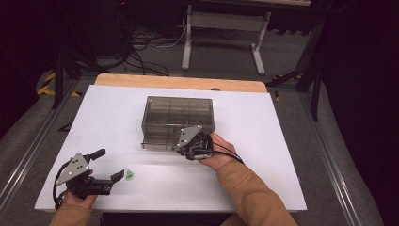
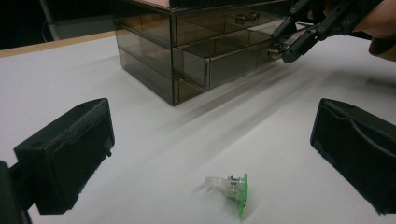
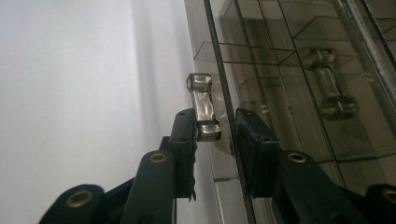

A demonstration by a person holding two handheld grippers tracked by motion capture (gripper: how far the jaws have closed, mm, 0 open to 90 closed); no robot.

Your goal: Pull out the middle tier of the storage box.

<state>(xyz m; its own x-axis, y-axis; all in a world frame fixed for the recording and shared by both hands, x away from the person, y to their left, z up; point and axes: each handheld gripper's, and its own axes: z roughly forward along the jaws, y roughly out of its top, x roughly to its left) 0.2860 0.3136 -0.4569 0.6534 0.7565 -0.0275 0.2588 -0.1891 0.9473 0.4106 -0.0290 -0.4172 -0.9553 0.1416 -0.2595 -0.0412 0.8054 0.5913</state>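
Where the right gripper [image 3: 215,128] meets the smoked drawer cabinet [image 1: 178,115], its jaws are clamped on the clear handle [image 3: 204,108] of a lower drawer [image 2: 219,60]: one jaw outside the handle, the other against the drawer front. That drawer stands pulled a little way out of the cabinet's near face. The right hand [image 1: 217,153] (tan sleeve behind it) sits just in front of the cabinet.

Left gripper [image 1: 112,165]: well apart from the cabinet, toward the near left corner of the white table [image 1: 263,141], jaws spread wide and grasping nothing.

Small clear part with a green edge [image 2: 231,188]: lying on the table between those spread jaws and touching neither, well in front of the cabinet.

Cabinet: translucent dark plastic, several drawers, standing about mid-table toward its far edge.
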